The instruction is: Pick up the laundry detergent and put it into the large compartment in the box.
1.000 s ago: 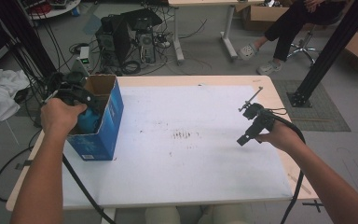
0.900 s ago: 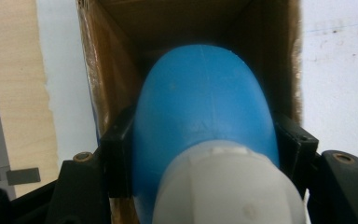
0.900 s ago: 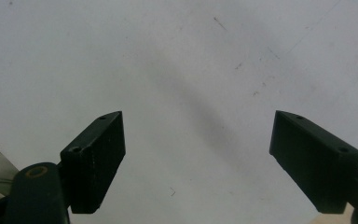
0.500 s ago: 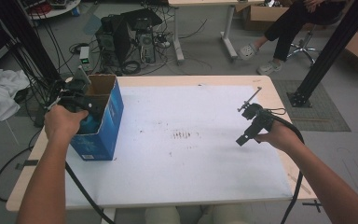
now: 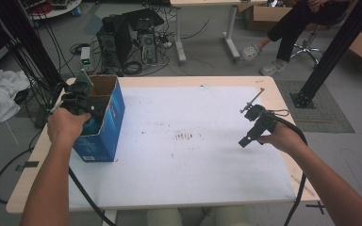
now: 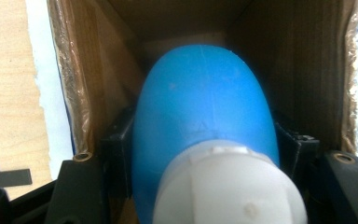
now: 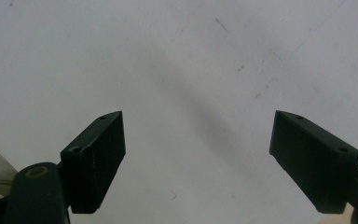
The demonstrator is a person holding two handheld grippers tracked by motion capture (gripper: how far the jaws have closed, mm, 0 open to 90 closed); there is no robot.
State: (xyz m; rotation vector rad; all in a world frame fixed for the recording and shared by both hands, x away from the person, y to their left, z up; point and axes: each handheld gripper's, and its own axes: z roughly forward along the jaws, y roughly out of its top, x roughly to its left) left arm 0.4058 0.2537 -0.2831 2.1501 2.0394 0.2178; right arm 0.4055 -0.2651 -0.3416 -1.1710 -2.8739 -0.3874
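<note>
Left gripper (image 5: 87,110) is holding at the open top of the blue cardboard box (image 5: 104,136), which is standing upright at the counter's (image 5: 193,188) left edge. In the left gripper view the jaws are clamping a blue bottle (image 6: 205,112) by its sides, white cap (image 6: 228,186) pointing toward the camera and the body reaching into the box's brown interior (image 6: 307,56). Whether the bottle is touching the box walls cannot be told.

Right gripper (image 5: 247,136) is hanging above the right side of the white counter surface, well apart from the box. In the right gripper view its jaws are standing wide apart over bare, lightly scuffed counter (image 7: 191,56), grasping nothing.
</note>
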